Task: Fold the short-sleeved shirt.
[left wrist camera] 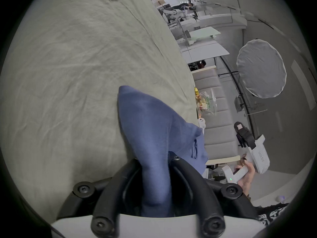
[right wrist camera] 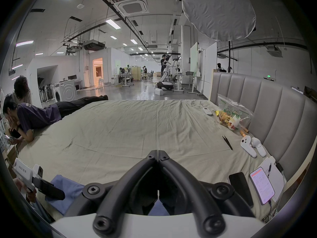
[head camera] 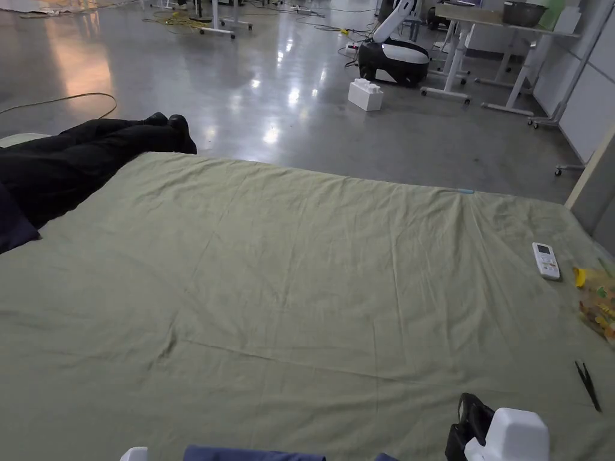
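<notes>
At the bed's (head camera: 300, 270) near edge, the left gripper (left wrist camera: 155, 174) is clamped on the blue shirt (left wrist camera: 154, 130). The right gripper (right wrist camera: 157, 155) has its jaws together, empty. The right gripper view adds a person (right wrist camera: 34, 116) lying along the bed's left edge.

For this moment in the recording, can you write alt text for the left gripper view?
The left tool is shut on a bunch of blue shirt, which rises out from between its black jaws above a wrinkled green bedsheet. At the right edge, a hand holds the right tool by a grey padded headboard.
</notes>
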Available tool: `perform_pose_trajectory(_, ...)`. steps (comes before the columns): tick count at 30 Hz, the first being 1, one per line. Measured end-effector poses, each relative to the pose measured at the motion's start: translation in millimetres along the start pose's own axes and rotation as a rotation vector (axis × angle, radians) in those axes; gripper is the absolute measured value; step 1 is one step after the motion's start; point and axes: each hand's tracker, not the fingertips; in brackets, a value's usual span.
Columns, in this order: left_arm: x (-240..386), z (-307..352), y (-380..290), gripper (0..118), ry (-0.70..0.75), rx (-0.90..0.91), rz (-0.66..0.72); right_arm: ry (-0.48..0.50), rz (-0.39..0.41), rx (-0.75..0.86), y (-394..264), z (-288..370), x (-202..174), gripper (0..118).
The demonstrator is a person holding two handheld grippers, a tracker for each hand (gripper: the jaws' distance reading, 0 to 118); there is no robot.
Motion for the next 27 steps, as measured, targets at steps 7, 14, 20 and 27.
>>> perform_pose_trajectory(7,37,16,12,10,0.085,-0.003,-0.124,-0.002,0.0,-0.004,1,0,2,0)
perform_pose_trajectory(14,81,72,39,10,0.237,0.039,-0.264,0.009,0.012,0.007,6,-2,3,0)
perform_pose_trajectory(20,109,122,55,10,0.51,0.067,-0.378,0.02,0.016,0.012,7,-3,0,0)
perform_pose_trajectory(27,149,109,40,10,0.671,0.049,-0.483,0.045,0.017,0.012,7,-6,-8,0)
